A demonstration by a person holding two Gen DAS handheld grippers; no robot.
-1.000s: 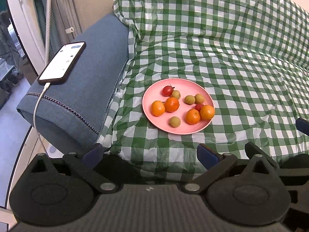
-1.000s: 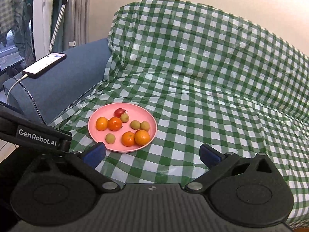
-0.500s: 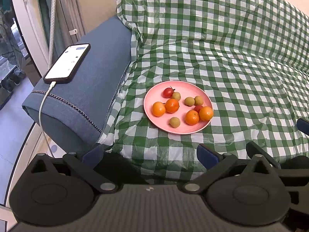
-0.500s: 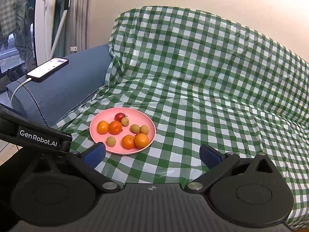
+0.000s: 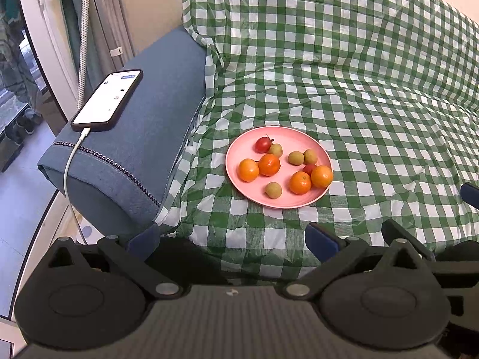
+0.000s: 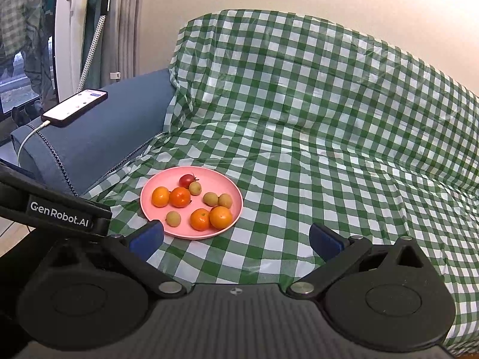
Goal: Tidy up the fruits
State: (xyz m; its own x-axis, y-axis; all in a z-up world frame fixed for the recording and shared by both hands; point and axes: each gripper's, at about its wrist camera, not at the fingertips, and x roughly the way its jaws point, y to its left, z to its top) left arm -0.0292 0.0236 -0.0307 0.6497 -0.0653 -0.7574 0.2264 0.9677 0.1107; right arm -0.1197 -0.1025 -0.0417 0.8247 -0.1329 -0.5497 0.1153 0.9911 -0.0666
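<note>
Pink plate [image 6: 227, 190] sits on green checked cloth [image 6: 329, 179], holds oranges [image 6: 221, 217], small green fruits, red tomato [image 6: 186, 180]. Plate lies ahead of both grippers. Right gripper [image 6: 236, 240] looks nearer, plate a bit to its left. Left gripper [image 5: 232, 240] further back. Both wide open, holding nothing.

Both wrist cameras look forward over their own wide-spread fingers toward the checked sofa. The left view looks down steeply; the right sits lower and further right. Both share the pink plate [image 5: 236, 176] [image 6: 236, 209] and phone [image 5: 107, 100] [image 6: 74, 107].
</note>
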